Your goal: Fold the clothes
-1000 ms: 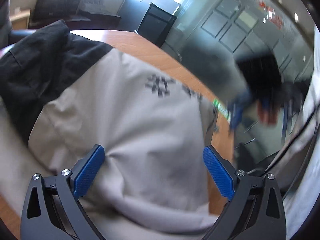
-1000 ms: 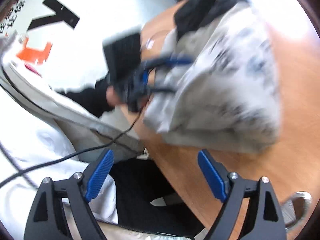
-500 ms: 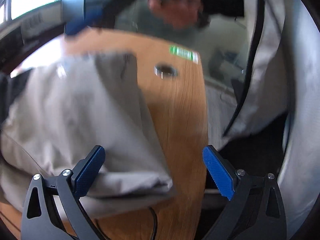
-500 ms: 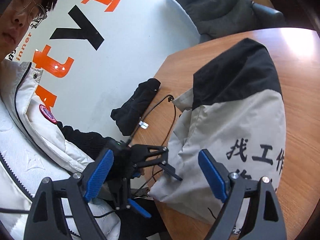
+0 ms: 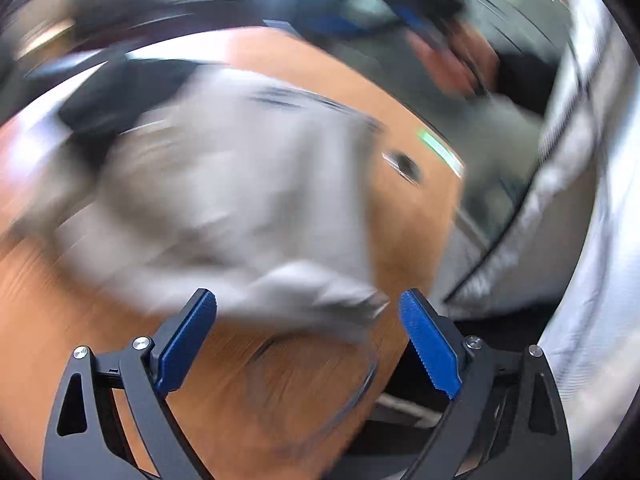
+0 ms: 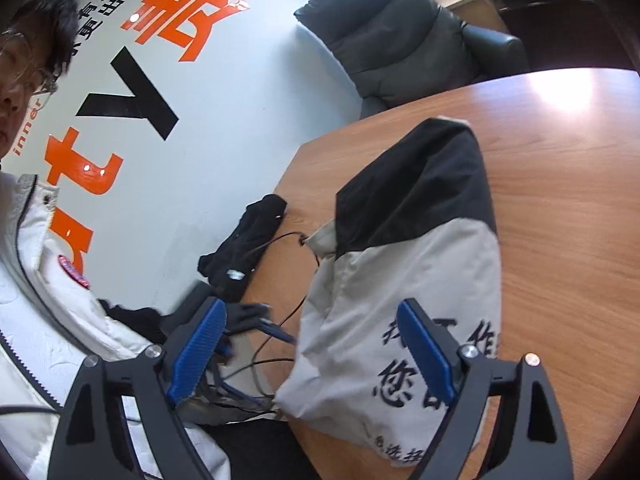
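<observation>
Jacket [image 6: 416, 280] lies folded on the table [image 6: 560, 208]; left gripper [image 5: 308, 340] fingers just narrowed slightly, both grippers' fingers apart, right gripper [image 6: 316, 352] empty too.

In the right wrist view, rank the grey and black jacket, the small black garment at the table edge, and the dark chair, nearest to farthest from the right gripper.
From the open right gripper:
1. Grey and black jacket, folded on the table right ahead.
2. Small black garment, at the table's left edge.
3. Dark chair, beyond the table, at the top.

Motion blur smears the folded jacket [image 5: 240, 184] on the table [image 5: 100, 320]; its printed characters [image 6: 400, 380] run behind the right gripper's finger [image 6: 426, 354].
</observation>
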Motion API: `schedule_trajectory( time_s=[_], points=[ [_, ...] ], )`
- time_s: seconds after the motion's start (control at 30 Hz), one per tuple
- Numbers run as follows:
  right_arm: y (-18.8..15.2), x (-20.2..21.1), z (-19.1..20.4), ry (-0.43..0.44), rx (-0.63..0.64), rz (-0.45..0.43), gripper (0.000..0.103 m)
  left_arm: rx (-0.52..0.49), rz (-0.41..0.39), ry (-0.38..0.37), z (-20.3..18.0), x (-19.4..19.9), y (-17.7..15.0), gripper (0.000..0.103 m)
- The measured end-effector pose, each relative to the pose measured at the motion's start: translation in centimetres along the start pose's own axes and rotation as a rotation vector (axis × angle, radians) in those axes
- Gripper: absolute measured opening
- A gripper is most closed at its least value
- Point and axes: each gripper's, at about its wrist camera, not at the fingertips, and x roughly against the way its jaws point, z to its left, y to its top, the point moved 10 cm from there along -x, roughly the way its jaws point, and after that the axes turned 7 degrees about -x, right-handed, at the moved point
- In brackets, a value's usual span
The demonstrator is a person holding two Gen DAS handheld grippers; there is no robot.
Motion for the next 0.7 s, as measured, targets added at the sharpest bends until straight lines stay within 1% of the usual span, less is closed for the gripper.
schedule_trajectory(
  time_s=[0.1, 0.13, 0.2, 0.23, 0.3, 0.37, 0.43, 0.5, 0.53, 0.6, 0.67, 0.7],
  points=[
    [1.4, 1.7, -0.1, -0.012, 0.036, -0.018, 0.091, 0.256, -0.067, 0.124, 4.6, 7.8, -2.3, 0.097],
    [1.8, 2.4, -0.1, -0.014, 0.051, -0.024, 0.091, 0.321, -0.085, 0.156, 5.6, 10.0, -2.9, 0.098],
    [2.8, 3.8, 0.0, -0.018, 0.081, -0.037, 0.092, 0.413, -0.124, 0.192, 7.3, 13.3, -3.6, 0.103],
    [3.0, 4.2, -0.4, -0.019, 0.083, -0.028, 0.094, 0.449, -0.137, 0.169, 8.0, 13.5, -3.7, 0.103],
    [2.2, 4.0, -2.5, -0.019, 0.034, 0.047, 0.095, 0.52, -0.163, 0.116, 9.3, 13.8, -3.7, 0.103],
    [0.5, 2.8, -5.2, -0.026, -0.025, 0.135, 0.095, 0.567, -0.204, -0.007, 9.4, 11.1, -2.6, 0.103],
    [-1.8, 1.3, -7.8, -0.061, -0.05, 0.211, 0.095, 0.596, -0.228, -0.123, 9.4, 7.8, -1.7, 0.103],
    [-4.0, -0.1, -10.1, -0.088, -0.072, 0.28, 0.095, 0.613, -0.199, -0.191, 9.3, 3.6, -1.0, 0.102],
    [-4.7, -0.7, -10.7, -0.084, -0.076, 0.299, 0.095, 0.619, -0.188, -0.224, 9.2, 1.6, -0.7, 0.102],
    [-5.5, -1.6, -11.6, -0.073, -0.081, 0.325, 0.095, 0.617, -0.201, -0.28, 9.2, -0.2, 0.4, 0.102],
    [-5.6, -2.2, -11.8, -0.061, -0.077, 0.343, 0.095, 0.616, -0.215, -0.333, 9.3, -1.8, 1.4, 0.102],
    [-5.5, -2.4, -11.9, -0.056, -0.072, 0.35, 0.095, 0.636, -0.226, -0.339, 9.9, -1.9, 1.4, 0.102]
  ],
)
